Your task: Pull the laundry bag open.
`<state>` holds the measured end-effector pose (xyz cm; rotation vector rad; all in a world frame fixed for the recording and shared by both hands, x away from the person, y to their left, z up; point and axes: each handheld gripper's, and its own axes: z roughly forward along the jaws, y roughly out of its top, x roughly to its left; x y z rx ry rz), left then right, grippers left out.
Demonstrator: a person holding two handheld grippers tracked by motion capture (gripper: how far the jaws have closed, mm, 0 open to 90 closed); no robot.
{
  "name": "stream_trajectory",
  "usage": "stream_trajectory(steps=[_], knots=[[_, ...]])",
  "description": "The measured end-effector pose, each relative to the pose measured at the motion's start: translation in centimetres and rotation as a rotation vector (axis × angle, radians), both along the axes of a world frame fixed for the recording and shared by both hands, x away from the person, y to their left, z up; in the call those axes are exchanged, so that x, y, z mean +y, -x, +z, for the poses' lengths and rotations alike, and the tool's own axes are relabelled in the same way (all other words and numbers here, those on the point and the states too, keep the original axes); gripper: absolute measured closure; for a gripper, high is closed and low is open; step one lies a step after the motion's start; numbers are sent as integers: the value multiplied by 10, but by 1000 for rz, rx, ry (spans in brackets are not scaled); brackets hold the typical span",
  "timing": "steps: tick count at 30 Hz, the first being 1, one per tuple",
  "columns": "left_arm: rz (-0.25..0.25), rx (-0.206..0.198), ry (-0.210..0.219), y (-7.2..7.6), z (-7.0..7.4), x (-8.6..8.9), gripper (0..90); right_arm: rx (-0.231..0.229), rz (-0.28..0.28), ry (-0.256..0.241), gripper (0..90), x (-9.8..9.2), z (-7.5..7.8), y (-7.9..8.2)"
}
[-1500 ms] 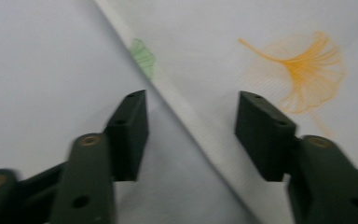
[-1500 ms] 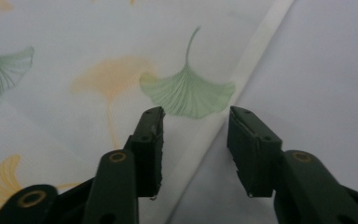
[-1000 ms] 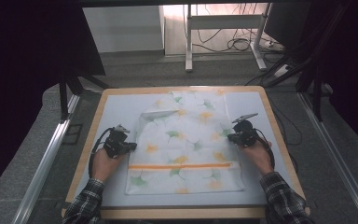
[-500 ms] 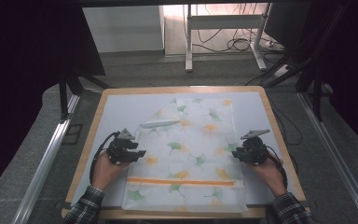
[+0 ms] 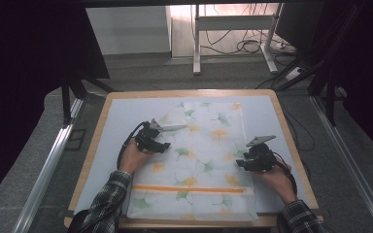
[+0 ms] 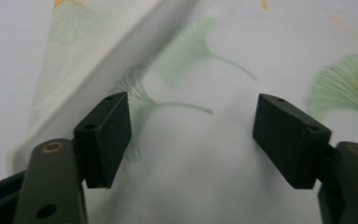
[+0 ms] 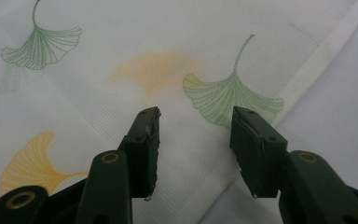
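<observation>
A white cloth [image 5: 209, 145] printed with green and orange ginkgo leaves, with an orange stripe near its front end, lies spread flat on the table. My left gripper [image 5: 158, 141] hovers over the cloth's left part, jaws wide open and empty [image 6: 191, 109]; a fold of the cloth [image 6: 98, 60] rises just beyond its left jaw. My right gripper [image 5: 248, 162] sits at the cloth's right edge, open with nothing between its fingers [image 7: 196, 116]. The cloth's hem [image 7: 312, 58] runs diagonally just past its right jaw.
The cloth rests on a pale mat [image 5: 121, 121] framed by a wooden table edge [image 5: 92, 160]. Metal rails [image 5: 48, 165] flank the table. Desk legs and cables [image 5: 233, 48] stand on the floor beyond the far edge.
The cloth has been pulled toward the near edge and now lies longer and flatter. My left gripper has moved forward and right onto the cloth. My right gripper drew nearer, then stayed put.
</observation>
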<state>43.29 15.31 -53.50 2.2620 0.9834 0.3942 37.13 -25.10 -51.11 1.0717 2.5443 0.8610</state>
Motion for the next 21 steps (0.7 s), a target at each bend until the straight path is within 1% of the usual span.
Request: stream_trajectory(steps=[1,2,3,4,5,6,7,8,9,10,11,12,13,14,15,16,17,18,19,20,21], knots=[[0,0,0,0,0,0,255,0,0,0,516,0,0,0],[29,1,5,-7,0,1,255,0,2,0,513,0,0,0],[49,0,-1,-12,0,3,253,0,3,-1,511,0,0,0],[92,-13,-26,-21,1,8,234,1,4,-4,508,0,0,0],[114,-18,-39,-25,1,11,230,2,4,-5,507,-1,0,0],[114,-18,-39,-25,1,11,230,1,7,-7,505,-1,-1,0],[132,-11,-40,-29,2,16,230,1,7,-7,505,-1,-1,0],[173,-12,-53,-35,4,26,213,4,7,-12,502,-1,-1,-1],[173,-12,-53,-35,4,26,212,4,7,-12,502,-1,-1,-1],[183,-2,-40,-36,5,33,212,4,9,-13,500,-1,-1,-1],[177,8,-31,-36,6,37,212,3,11,-14,498,-1,-1,-1],[167,9,-16,-31,8,41,211,3,13,-15,492,-2,-1,-1],[167,9,-16,-31,8,41,211,3,15,-15,488,-1,-1,-1],[148,9,-12,-24,9,40,206,8,11,-16,475,-1,-1,-1],[148,9,-12,-24,9,40,203,8,11,-16,475,-1,-1,-1],[129,-3,-26,-12,9,38,203,3,4,-10,467,-2,0,-1],[129,-3,-26,-12,9,38,200,3,4,-10,467,-2,0,-1],[103,-2,-11,1,8,39,197,-9,-35,7,476,-5,2,-1],[103,-2,-11,1,8,39,197,-9,-35,7,476,-5,2,-1],[93,4,-4,7,8,40,197,-17,-65,14,483,-7,3,-2],[74,16,-2,16,8,41,192,-38,-113,36,494,-12,2,-5]])
